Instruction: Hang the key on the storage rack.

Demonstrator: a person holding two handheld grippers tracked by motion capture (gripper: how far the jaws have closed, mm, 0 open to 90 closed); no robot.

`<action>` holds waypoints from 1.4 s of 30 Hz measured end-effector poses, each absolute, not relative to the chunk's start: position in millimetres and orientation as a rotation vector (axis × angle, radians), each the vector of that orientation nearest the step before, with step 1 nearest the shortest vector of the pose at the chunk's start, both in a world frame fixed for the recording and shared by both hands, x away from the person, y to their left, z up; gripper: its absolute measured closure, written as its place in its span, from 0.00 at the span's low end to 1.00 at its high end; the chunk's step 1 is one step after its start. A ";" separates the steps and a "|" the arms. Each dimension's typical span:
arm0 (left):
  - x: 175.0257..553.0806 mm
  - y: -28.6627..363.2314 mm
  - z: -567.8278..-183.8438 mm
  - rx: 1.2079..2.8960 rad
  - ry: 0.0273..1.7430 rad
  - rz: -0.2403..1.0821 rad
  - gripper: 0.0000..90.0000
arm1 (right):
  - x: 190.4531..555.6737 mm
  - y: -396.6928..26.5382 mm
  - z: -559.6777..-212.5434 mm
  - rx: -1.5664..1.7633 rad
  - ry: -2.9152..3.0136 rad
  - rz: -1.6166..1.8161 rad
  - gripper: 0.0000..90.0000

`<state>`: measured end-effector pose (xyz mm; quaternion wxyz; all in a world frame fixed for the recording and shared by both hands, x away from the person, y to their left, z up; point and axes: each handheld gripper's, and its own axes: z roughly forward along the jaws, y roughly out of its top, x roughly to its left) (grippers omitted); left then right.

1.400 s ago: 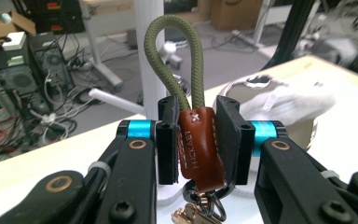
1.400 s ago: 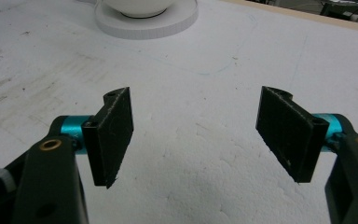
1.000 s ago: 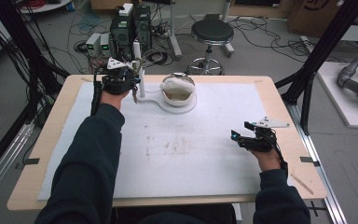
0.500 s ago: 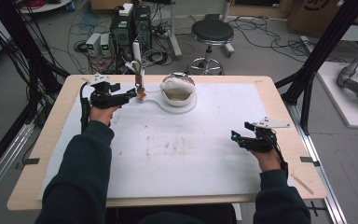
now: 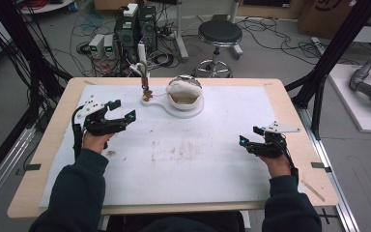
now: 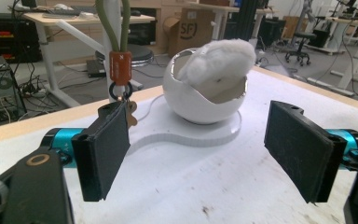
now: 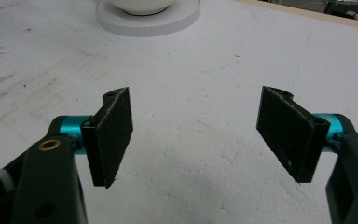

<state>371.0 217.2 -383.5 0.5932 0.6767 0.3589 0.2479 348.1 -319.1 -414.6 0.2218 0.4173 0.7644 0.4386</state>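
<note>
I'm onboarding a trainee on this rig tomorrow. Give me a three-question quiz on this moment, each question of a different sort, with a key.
1. True or false: the left gripper is shut on the orange clip.
2. What lies in the white bowl? A) white fluff B) a spoon C) a red ball
3. Fill in: the right gripper has its jaws ____ above the white mat.

Key: 1 false, its jaws stand open and hold nothing. 2 A, white fluff. 3 open.
</note>
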 end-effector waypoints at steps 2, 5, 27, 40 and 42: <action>364.3 218.4 -388.1 1.577 0.837 0.583 0.24 | 347.6 -320.0 -414.6 1.138 2.113 1.220 0.29; 353.9 219.8 -395.2 1.584 0.845 0.595 0.24 | 347.3 -322.1 -414.4 1.136 2.107 1.226 0.28; 336.7 226.6 -413.0 1.607 0.915 0.613 0.24 | 344.2 -316.8 -409.1 1.117 2.073 1.213 0.23; 337.5 226.6 -414.5 1.618 0.921 0.616 0.24 | 345.1 -317.1 -410.8 1.118 2.082 1.209 0.23; 337.5 226.6 -414.6 1.619 0.922 0.616 0.24 | 345.1 -316.7 -410.8 1.119 2.084 1.209 0.23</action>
